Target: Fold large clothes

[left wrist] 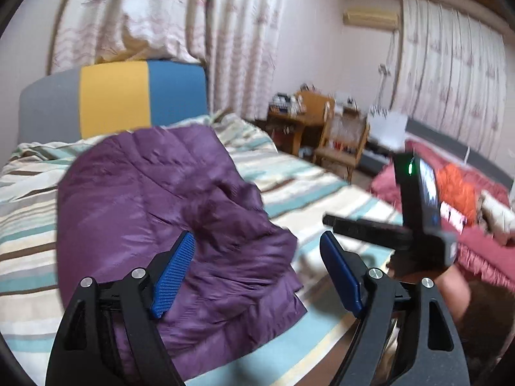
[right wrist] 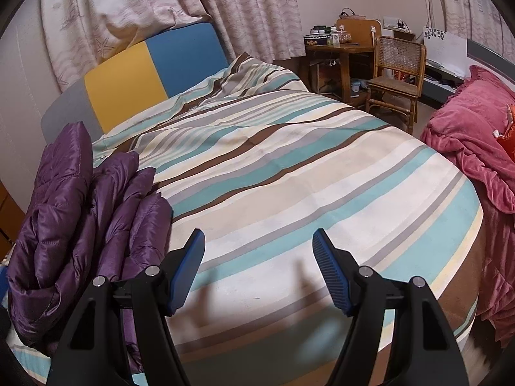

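A: How do our jaws stand?

B: Our left gripper (left wrist: 257, 244) is spread wide with nothing between its blue pads (left wrist: 175, 273); the purple quilted jacket (left wrist: 167, 212) lies bunched under and behind the left pad, though we cannot tell whether the pad touches it. Our right gripper (right wrist: 259, 241) is just as wide and bare, hanging over the striped bedcover (right wrist: 289, 173).

A: Where is the jacket in the right wrist view?

B: At the left edge of the frame, heaped in folds on the bedcover, beside the left finger.

A: What else is around us?

B: A grey, yellow and blue headboard (right wrist: 145, 70) upper left, a cane chair (right wrist: 396, 74) and a cluttered wooden table (right wrist: 338, 51) upper right, and a pink blanket (right wrist: 466, 135) at the right edge. In the left wrist view, the other handheld device (left wrist: 421, 206) rises at right, blurred.
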{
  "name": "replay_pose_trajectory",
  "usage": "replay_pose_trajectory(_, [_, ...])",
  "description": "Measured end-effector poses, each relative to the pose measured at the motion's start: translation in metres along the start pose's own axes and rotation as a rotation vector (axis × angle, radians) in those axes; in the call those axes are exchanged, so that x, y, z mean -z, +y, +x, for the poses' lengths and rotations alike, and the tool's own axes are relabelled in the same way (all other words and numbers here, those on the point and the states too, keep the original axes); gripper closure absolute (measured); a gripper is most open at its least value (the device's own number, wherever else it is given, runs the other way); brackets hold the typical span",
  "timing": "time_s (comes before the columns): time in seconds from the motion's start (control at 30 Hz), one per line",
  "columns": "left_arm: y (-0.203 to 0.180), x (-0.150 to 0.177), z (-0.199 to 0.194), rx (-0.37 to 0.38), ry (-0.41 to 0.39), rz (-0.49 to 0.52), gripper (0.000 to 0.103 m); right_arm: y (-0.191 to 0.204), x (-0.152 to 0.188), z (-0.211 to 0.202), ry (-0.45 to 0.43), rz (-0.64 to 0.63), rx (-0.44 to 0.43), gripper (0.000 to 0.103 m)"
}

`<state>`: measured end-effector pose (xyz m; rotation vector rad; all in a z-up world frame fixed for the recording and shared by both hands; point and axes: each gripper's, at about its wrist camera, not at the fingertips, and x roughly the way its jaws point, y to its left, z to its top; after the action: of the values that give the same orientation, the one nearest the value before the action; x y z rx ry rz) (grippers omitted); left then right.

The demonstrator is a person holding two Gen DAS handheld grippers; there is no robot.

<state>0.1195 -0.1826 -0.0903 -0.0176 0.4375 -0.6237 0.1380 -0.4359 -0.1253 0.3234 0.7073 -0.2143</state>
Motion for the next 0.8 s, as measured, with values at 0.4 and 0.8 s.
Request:
replay_pose_trajectory(0.4, [0.181,0.007,-0.034,-0.454,-0.059,-0.708,0.016,0.027,-0.006,-0.017,-0.029,-0.053,-0.062,0.034])
replay_pose_trajectory(0.8, [0.225,-0.008,0.012,-0.572,0.091,-0.699,0.039,0.16,-0.078,-0.049,-0.124,-0.22,-0.332,0.034])
